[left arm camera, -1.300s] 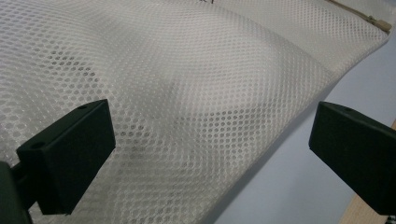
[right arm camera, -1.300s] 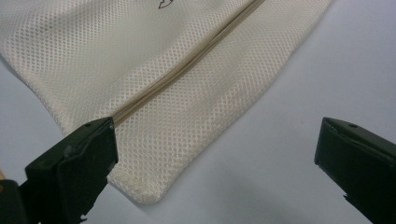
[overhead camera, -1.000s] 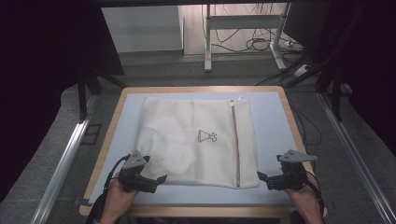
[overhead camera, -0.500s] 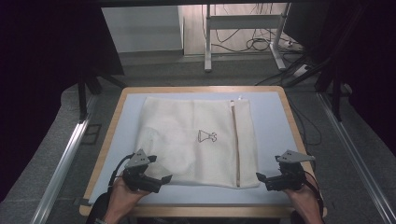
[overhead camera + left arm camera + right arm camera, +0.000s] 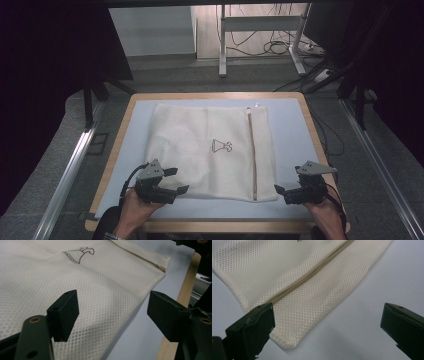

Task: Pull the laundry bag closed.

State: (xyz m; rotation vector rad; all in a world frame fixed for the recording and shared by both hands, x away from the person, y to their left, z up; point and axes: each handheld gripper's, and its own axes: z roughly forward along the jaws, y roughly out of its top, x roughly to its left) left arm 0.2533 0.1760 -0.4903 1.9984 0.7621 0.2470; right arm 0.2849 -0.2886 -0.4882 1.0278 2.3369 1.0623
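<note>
Down at the near edge, both grippers are lined up on the bag's near corners. The left gripper [image 5: 172, 181] hangs with its jaws spread wide and nothing between them, one jaw over the mesh, the other out past the bag's edge above the pale blue table top [image 5: 292, 130]; that straddle looks like a set-up for pinching the near hem. The right gripper [image 5: 280, 191] is gaping too, empty, with the bag's near right corner just ahead of its left jaw and bare surface under the other. Ahead of both lies the cream mesh laundry bag [image 5: 200, 150], flat and spread out, presumably so its corners are easy to take. Farther on, a small dress emblem [image 5: 79, 253] sits mid-bag, and the zipper [image 5: 312, 275] runs away from the right gripper toward the far edge.
</note>
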